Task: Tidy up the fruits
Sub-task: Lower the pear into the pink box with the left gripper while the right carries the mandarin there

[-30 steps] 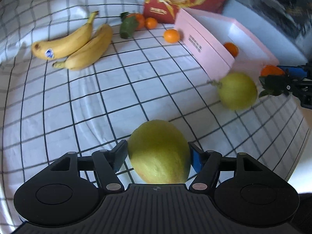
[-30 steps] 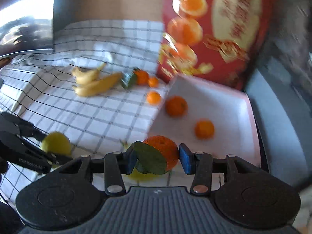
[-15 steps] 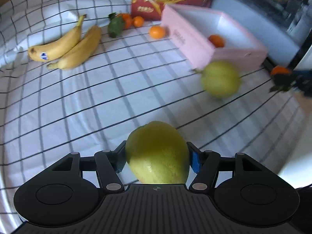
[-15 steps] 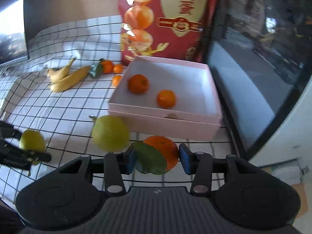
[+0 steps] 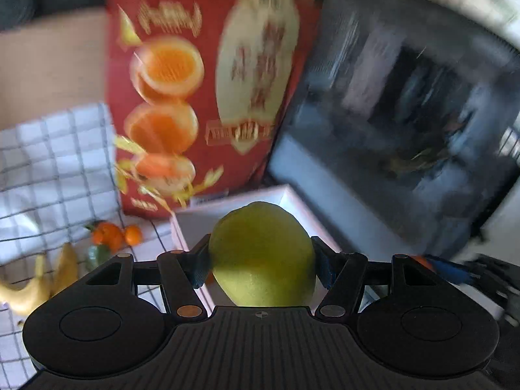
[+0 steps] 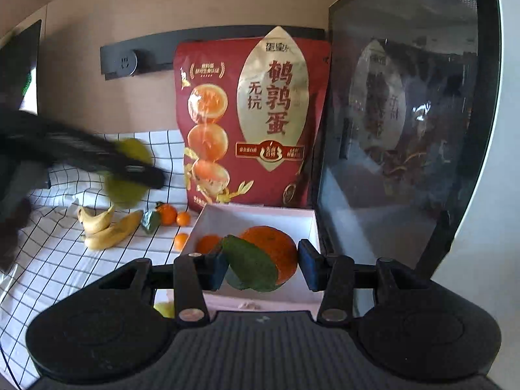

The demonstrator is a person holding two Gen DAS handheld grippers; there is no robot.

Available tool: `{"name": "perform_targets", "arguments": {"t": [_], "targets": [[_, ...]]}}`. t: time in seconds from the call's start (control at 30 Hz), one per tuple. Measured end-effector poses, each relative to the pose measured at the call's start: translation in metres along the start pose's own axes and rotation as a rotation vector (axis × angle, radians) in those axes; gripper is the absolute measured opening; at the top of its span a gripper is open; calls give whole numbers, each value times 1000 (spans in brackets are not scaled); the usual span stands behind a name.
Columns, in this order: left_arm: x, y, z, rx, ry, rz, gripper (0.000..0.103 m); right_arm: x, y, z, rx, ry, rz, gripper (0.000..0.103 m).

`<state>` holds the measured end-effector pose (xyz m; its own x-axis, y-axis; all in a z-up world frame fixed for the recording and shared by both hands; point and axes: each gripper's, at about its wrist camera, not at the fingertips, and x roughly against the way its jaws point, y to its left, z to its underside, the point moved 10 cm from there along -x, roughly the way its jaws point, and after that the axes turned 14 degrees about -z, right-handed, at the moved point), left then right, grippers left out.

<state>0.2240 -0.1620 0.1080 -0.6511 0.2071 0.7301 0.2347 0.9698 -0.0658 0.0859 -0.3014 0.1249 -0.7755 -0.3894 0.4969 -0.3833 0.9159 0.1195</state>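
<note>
Left hand-held gripper (image 5: 261, 265) clamps the yellow-green pear (image 5: 261, 255) dead centre between its pads, pink box (image 5: 292, 196) at twelve o'clock, while the right hand-held gripper (image 6: 261, 268) grips a leafy orange (image 6: 271, 253) over that box.

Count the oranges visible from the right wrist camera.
5: one leafy orange in the right gripper, one in the pink box, three on the cloth. More may be hidden.

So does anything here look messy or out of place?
Nothing spilled or damaged. The fruit is simply half sorted: bananas and small oranges lie loose on the checked cloth beside the pink box, which already holds an orange.
</note>
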Motion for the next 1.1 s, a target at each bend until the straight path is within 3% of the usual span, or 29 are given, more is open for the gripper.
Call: {"name": "perform_targets", "arguments": {"t": [0.17, 0.4, 0.77, 1.0, 1.1], "targets": [[-84, -30, 30, -75, 228, 27, 68, -10, -8, 17, -40, 38, -10, 45], [-127, -32, 58, -146, 326, -38, 68, -24, -17, 59, -118, 120, -47, 45], [-134, -50, 76, -362, 310, -74, 68, -53, -25, 56, -107, 104, -73, 45], [-120, -38, 70, -271, 280, -38, 67, -44, -25, 87, 34, 171, -20, 49], [-111, -30, 65, -218, 248, -34, 67, -48, -32, 115, 0, 226, 6, 50]]}}
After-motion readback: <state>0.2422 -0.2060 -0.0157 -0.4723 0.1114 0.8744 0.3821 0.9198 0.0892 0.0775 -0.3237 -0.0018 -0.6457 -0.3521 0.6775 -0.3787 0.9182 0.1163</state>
